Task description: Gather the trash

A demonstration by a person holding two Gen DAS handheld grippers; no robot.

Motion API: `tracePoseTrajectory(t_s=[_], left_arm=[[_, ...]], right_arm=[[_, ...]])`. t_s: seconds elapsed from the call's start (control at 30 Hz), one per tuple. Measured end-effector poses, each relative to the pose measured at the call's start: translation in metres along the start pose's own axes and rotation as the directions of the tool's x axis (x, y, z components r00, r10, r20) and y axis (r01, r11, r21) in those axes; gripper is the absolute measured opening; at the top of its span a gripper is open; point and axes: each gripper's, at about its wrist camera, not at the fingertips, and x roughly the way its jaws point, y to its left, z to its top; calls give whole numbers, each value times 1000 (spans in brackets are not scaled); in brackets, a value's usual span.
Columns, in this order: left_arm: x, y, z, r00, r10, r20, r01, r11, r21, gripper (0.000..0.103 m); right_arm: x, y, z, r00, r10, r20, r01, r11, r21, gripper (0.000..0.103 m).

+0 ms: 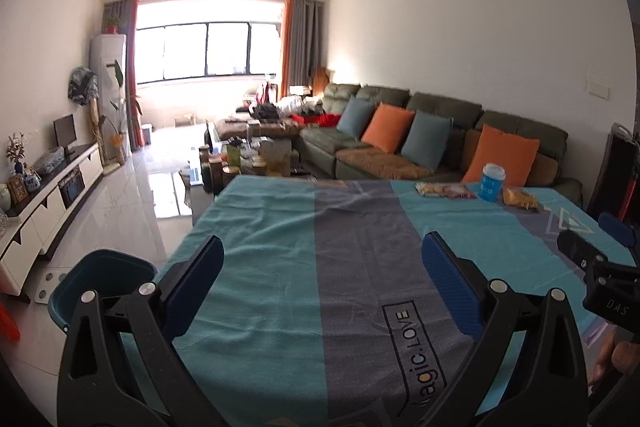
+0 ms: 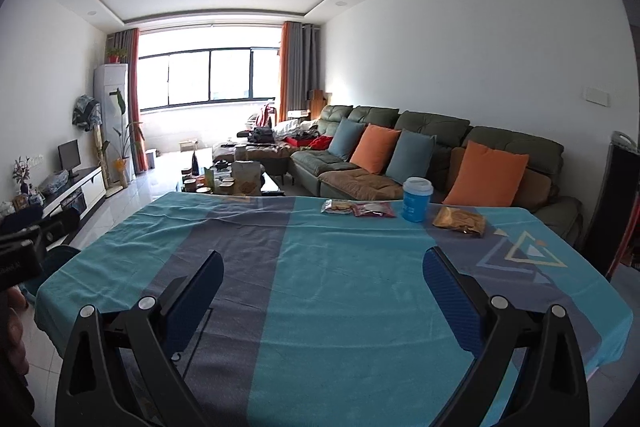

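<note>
Left wrist view: the left gripper point(image 1: 322, 255) hovers over a table point(image 1: 280, 227) covered in a teal and grey cloth, its jaws spread wide apart with nothing between them. A teal bin point(image 1: 102, 281) sits just left of its left finger, beside the table edge and partly hidden by the gripper frame. The right gripper point(image 1: 600, 255) shows at the right edge of the view.

Right wrist view: the right gripper point(image 2: 322, 257) is likewise parted and empty. No object lies between either gripper and the trash. The trash lies ahead of and to the right of the right gripper, near the far table edge: a clear snack packet point(image 2: 337, 206), touching a red packet point(image 2: 374, 209), both lying flat with the long axis left-to-right; a blue cup point(image 2: 417, 199), upright, lid on top; a yellow wrapper point(image 2: 459, 221), flat, just right of the cup. A green sofa point(image 2: 432, 135) with orange and blue cushions stands beyond the table.
</note>
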Motion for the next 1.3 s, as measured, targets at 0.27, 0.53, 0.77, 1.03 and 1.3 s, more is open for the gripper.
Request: tracePoseTrajectory(t_s=[0.27,0.53,0.77,1.03,1.3], left_arm=[[-48,-2,-11,993,-8,119,7,1000,8,98],[-70,-4,-26,991,-24,130,22,1000,12,98],[-79,0,-37,990,-3,140,1,1000,15,98],[-79,3,-41,989,-8,150,6,1000,9,98],[-78,3,-42,989,-8,150,6,1000,12,98]], right_arm=[[-31,4,-14,996,-27,89,25,999,26,96],[-61,19,-20,975,-42,219,38,999,20,96],[-71,26,-24,964,-45,262,49,999,-8,96],[-69,32,-33,973,-33,230,41,999,-32,96],[-66,31,-31,975,-47,217,52,998,-17,96]])
